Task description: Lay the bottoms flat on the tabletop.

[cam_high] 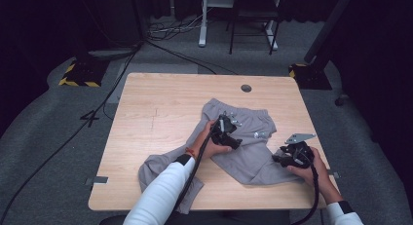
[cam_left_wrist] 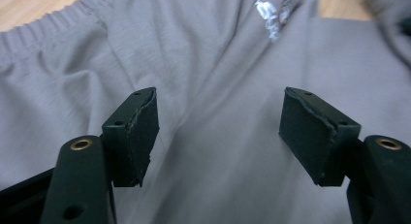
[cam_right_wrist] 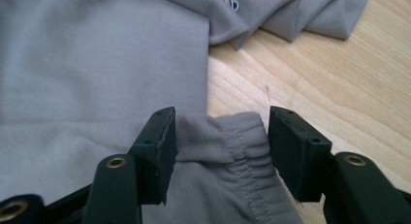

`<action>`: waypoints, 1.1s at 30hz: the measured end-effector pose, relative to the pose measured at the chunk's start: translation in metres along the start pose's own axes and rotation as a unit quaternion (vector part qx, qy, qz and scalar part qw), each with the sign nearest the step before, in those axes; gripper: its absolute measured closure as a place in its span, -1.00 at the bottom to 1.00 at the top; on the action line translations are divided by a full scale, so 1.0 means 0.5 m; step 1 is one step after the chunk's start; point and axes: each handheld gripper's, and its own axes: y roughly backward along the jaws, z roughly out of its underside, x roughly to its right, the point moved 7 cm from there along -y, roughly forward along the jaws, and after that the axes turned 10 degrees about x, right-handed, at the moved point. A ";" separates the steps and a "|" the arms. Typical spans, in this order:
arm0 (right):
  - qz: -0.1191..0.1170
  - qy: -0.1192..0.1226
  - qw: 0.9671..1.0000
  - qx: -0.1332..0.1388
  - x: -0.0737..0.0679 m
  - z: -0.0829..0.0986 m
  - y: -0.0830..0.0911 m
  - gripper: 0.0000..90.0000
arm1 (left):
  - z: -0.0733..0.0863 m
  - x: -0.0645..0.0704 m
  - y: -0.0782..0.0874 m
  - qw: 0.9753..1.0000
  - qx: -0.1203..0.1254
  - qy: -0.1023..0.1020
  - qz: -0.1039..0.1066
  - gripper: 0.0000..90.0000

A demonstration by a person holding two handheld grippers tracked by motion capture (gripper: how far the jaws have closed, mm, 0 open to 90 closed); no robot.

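High view: grey sweatpants [cam_high: 243, 137] lie on the wooden surface [cam_high: 160, 113].
Right hand-held gripper [cam_right_wrist: 220, 153] straddles a stitched hem, not yet pinching; left hand-held gripper [cam_left_wrist: 218, 132] hovers wide above the fabric, likely for folding.

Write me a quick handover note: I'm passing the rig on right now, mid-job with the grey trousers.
Left gripper: open, over the grey trousers below the waistband, holding nothing.
Right gripper: jaws apart around a stitched elastic edge at the table's right side; not closed on it.
Trousers lie rumpled mid-table, one leg trailing toward the near-left edge.
Done: partly laid out. Left: probably grip the edge, then smooth or fold.
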 end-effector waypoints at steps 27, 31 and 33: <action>-0.008 0.048 0.990 0.129 -0.054 -0.084 0.087 0.48 | 0.095 -0.268 0.072 0.963 -0.049 0.133 -0.229 -0.11; -0.054 0.088 0.988 0.115 -0.111 -0.079 0.100 0.48 | 0.099 -0.281 0.091 0.961 -0.046 0.138 -0.235 -0.15; -0.076 0.106 0.986 0.104 -0.144 -0.070 0.107 0.48 | 0.097 -0.284 0.100 0.962 -0.040 0.137 -0.234 -0.16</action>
